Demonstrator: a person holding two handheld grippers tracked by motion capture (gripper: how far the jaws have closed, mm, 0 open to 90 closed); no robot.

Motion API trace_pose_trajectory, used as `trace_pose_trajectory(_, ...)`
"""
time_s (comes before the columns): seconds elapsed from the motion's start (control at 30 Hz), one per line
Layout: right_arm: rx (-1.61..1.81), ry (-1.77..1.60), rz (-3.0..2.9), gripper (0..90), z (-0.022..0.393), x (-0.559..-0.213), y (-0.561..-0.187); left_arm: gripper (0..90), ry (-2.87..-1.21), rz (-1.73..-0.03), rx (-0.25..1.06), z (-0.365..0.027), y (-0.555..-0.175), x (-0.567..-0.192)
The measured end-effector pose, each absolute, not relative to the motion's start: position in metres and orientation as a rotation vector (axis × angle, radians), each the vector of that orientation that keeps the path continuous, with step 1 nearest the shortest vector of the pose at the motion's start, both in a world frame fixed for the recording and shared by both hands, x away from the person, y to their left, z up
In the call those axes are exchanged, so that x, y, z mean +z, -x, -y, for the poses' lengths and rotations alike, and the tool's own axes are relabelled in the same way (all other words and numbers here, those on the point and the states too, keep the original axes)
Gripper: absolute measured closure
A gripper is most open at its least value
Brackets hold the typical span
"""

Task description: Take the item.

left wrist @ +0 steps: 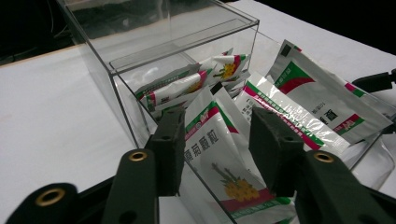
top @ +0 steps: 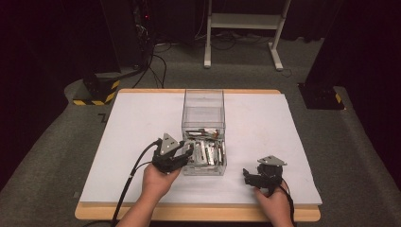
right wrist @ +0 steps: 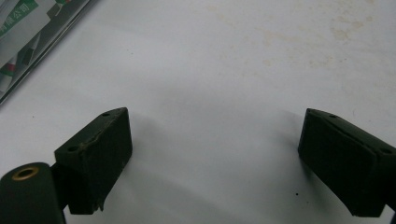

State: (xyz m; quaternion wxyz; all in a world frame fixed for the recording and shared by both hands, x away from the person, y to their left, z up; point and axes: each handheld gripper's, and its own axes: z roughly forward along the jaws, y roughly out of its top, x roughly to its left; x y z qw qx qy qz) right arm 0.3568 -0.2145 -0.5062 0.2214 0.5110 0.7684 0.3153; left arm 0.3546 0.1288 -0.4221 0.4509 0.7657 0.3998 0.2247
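A clear plastic box [top: 203, 101] stands at the table's middle, its near end full of several silver-white sachets [top: 208, 151] with green and red stripes. My left gripper [top: 189, 153] is at the box's near left corner. In the left gripper view the box [left wrist: 140, 42] has its clear wall running between the jaws of my left gripper [left wrist: 217, 126]: one jaw is outside it, the other over the sachets. An upright sachet [left wrist: 219, 154] with yellow flowers stands between them, and I see no pad pressing on it. Near the front right, my right gripper [top: 247, 174] is open over bare table, also open in its own view [right wrist: 215, 130].
The white table sheet [top: 132, 132] has a wooden front edge [top: 198, 213]. More sachets [left wrist: 317, 102] lie flat deeper in the box. A black block with yellow stripes [top: 97, 92], a white frame's legs [top: 208, 56] and a black base [top: 321, 97] stand on the floor behind.
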Motion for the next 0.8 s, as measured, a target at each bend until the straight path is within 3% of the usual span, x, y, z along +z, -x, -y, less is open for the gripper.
trace_pose_trajectory(0.8, 0.87, -1.412, -2.122, 9.6, 0.2143, -0.5062, -0.3566, 76.7, -1.849, -1.015, 0.553, -0.1294, -0.3528, -0.4278)
